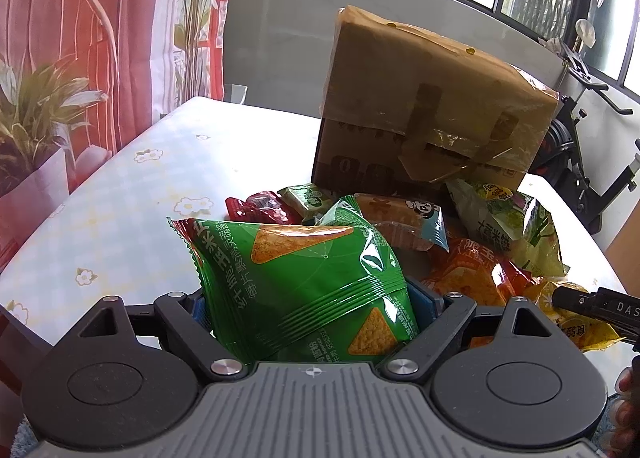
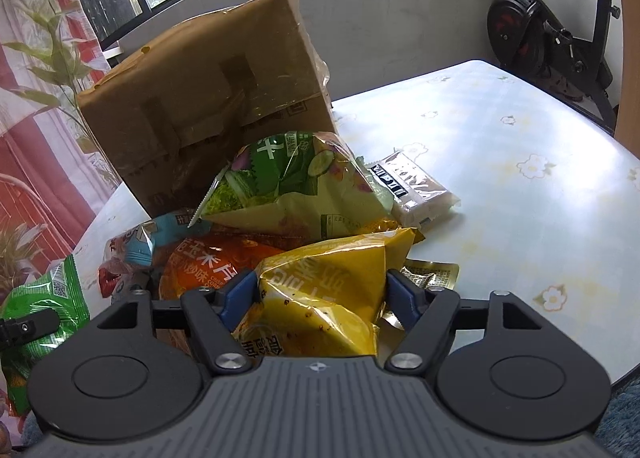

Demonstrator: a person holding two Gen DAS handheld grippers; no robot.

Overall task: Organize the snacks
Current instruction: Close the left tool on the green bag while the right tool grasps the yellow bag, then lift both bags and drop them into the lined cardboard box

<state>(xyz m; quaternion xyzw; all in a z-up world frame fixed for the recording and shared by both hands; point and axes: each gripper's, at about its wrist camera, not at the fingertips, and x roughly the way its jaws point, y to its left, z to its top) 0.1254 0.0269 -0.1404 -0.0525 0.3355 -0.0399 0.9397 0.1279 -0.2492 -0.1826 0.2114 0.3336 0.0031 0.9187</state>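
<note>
Nearest in the left wrist view, the left gripper (image 1: pixel 308 306) grips a puffy green chip bag (image 1: pixel 304 278) between widely spread jaws, above the heap of snacks (image 1: pixel 460 242) before the taped cardboard box (image 1: pixel 432 97). In the right wrist view, the right gripper (image 2: pixel 320 294) pinches a yellow bag (image 2: pixel 328 290) at the heap's near edge. The box looks shut, its contents hidden; sorting seems barely begun.
</note>
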